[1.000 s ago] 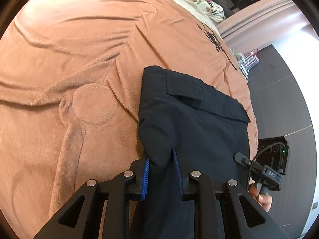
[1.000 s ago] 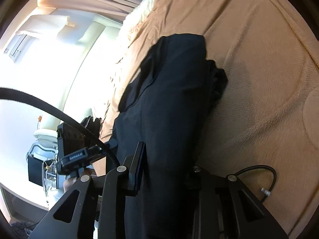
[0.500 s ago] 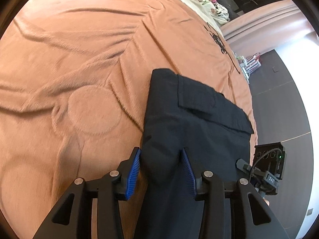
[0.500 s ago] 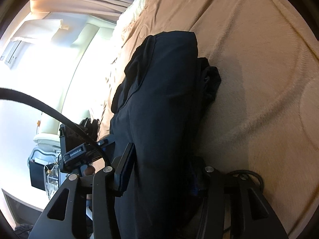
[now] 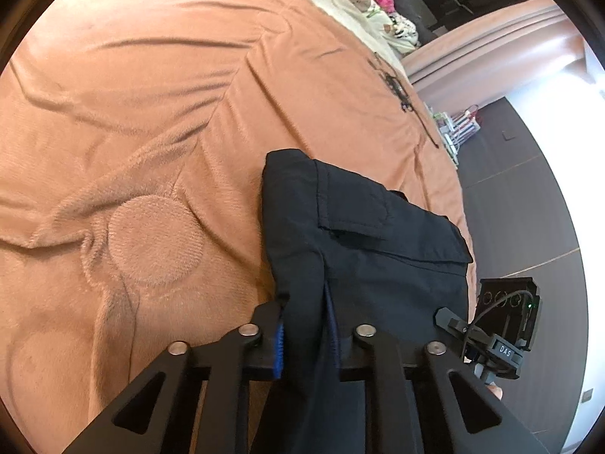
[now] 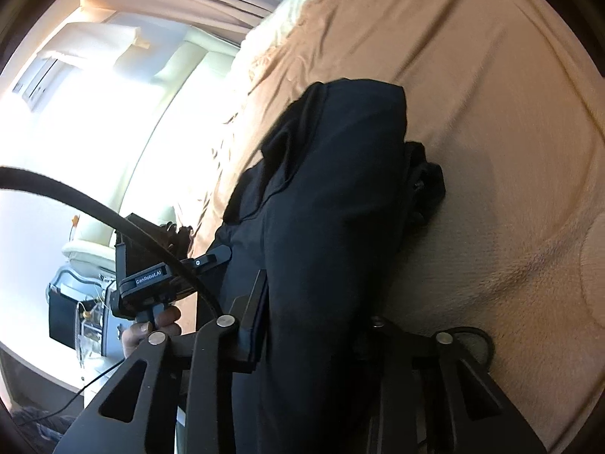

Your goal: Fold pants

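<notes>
The dark pants run off the bottom edge in both wrist views, so their near end is unseen. In the right wrist view, cloth covers the right claw's right finger pad. The window side is washed out by glare.

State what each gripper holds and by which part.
Both jaws are closing on the pants: left gripper on a near-edge fold, right gripper around the bunched near end.

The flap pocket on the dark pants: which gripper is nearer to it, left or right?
Left. The left gripper, closing on the pants, sits just below the flap pocket. The right gripper, also closing on them, is farther along the cloth.
</notes>
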